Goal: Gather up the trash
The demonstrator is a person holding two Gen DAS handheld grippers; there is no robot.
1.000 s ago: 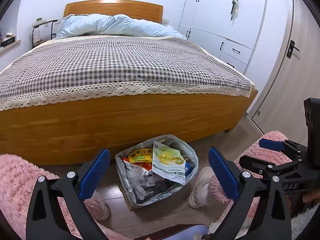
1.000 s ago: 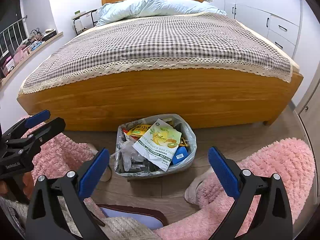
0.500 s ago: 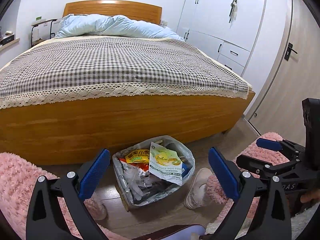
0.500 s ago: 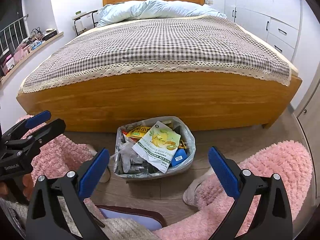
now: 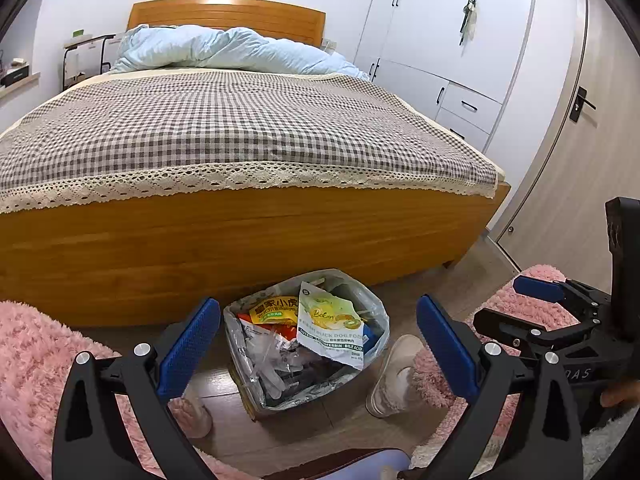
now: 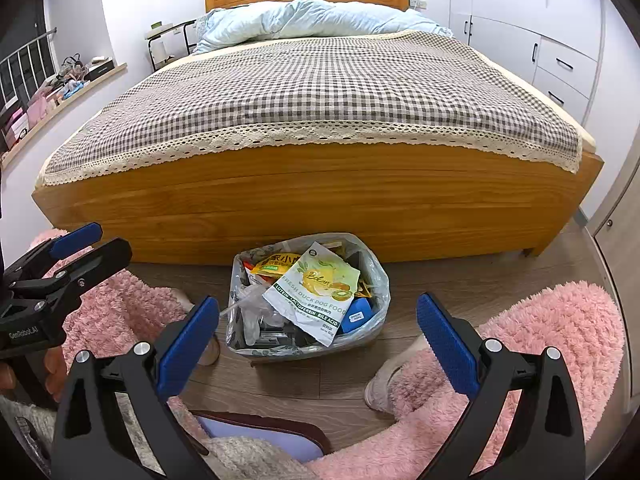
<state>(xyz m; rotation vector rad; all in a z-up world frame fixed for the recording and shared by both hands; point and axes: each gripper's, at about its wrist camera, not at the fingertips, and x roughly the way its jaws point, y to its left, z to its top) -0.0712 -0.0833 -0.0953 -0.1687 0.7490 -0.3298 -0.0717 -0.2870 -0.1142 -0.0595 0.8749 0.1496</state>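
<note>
From the left wrist view, the left gripper (image 5: 318, 344) hangs spread wide and empty above the wooden floor, its blue pads apart. Straight ahead between them sits the trash bin (image 5: 306, 340), lined with a clear bag and heaped with wrappers; a green dog food pouch (image 5: 330, 326) lies on top. The bin stands just before the bed (image 5: 240, 232). To the right, the right gripper (image 5: 538, 300) juts in over pink fluffy fabric.

From the right wrist view, the right gripper (image 6: 318, 340) is likewise released and holds nothing. The trash bin (image 6: 308, 296) sits ahead between its pads, the pouch (image 6: 316, 286) slanting across it. The left gripper (image 6: 78, 248) shows at far left.
</note>
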